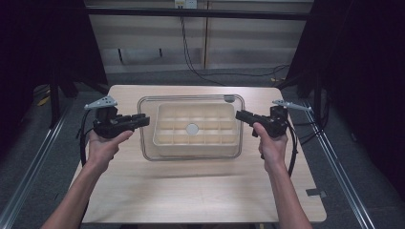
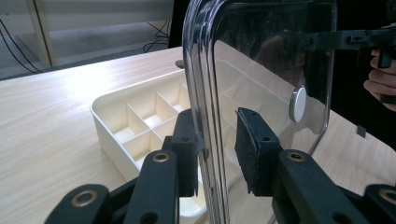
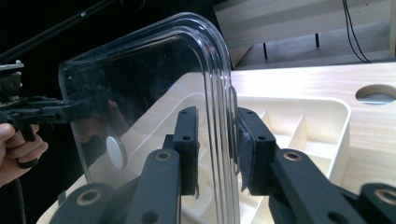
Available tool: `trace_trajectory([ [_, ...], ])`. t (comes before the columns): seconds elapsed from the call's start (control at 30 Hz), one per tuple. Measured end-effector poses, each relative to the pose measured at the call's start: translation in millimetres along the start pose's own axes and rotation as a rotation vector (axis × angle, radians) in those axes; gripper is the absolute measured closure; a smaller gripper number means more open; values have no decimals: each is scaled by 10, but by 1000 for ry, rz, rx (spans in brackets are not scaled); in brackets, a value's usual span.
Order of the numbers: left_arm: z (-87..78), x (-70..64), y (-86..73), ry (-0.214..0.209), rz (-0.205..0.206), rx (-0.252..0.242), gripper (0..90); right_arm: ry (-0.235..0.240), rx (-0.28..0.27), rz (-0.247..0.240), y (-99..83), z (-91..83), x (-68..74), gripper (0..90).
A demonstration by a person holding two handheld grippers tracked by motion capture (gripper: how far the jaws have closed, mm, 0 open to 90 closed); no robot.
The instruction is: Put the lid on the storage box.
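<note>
A clear plastic lid (image 1: 191,99) with a round white knob (image 1: 192,129) hangs level just above a cream box (image 1: 165,140) divided into several compartments. My left gripper (image 1: 144,120) is shut on the lid's left rim, and my right gripper (image 1: 239,115) is shut on its right rim. In the left gripper view the lid (image 2: 271,56) stands edge-on between my jaws (image 2: 217,140), with the box (image 2: 112,126) beside it. The right gripper view has the lid (image 3: 140,84) pinched between the pads (image 3: 217,144), above the box (image 3: 327,135).
The box sits mid-table on a light wooden table (image 1: 191,191) with a small round hole (image 3: 376,93) behind the box. Metal rails run along both sides on the floor. Cables trail from the back wall. Dark curtains flank the table.
</note>
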State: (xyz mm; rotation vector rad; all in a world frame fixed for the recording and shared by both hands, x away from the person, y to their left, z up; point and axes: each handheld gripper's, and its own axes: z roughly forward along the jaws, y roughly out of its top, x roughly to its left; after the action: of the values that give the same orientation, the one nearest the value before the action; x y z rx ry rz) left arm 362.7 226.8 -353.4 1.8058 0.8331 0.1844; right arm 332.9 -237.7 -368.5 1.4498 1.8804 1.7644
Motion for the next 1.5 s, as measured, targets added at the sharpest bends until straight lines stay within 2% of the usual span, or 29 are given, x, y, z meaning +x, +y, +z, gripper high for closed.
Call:
trace_trajectory([
  [0.43, 41, 76, 190, 3, -14, -37, 699, -4, -10, -23, 264, 37, -1, 727],
  [0.47, 42, 91, 197, 5, -28, -45, 700, 0, -15, -18, 270, 42, -5, 732],
  [0.53, 52, 109, 209, 7, -26, -41, 698, 10, -14, -7, 282, 64, -21, 734],
  [0.63, 84, 138, 222, 11, -38, -43, 697, -1, -12, -6, 312, 86, -23, 734],
  [0.87, 220, 210, 208, 16, -54, -17, 694, -20, 2, 20, 311, 149, -125, 733],
  [0.97, 296, 233, 197, 23, -56, 0, 691, -48, 22, 53, 297, 177, -181, 730],
  [1.13, 357, 274, 191, 24, -73, -11, 692, -54, 23, 52, 278, 205, -240, 734],
  [1.17, 381, 285, 195, 23, -91, -22, 692, -57, 21, 54, 278, 210, -251, 734],
  [1.27, 422, 294, 205, 30, -78, -7, 689, -62, 22, 56, 279, 223, -280, 733],
  [1.5, 478, 332, 209, 40, -80, 8, 682, -75, 28, 64, 260, 261, -341, 734],
])
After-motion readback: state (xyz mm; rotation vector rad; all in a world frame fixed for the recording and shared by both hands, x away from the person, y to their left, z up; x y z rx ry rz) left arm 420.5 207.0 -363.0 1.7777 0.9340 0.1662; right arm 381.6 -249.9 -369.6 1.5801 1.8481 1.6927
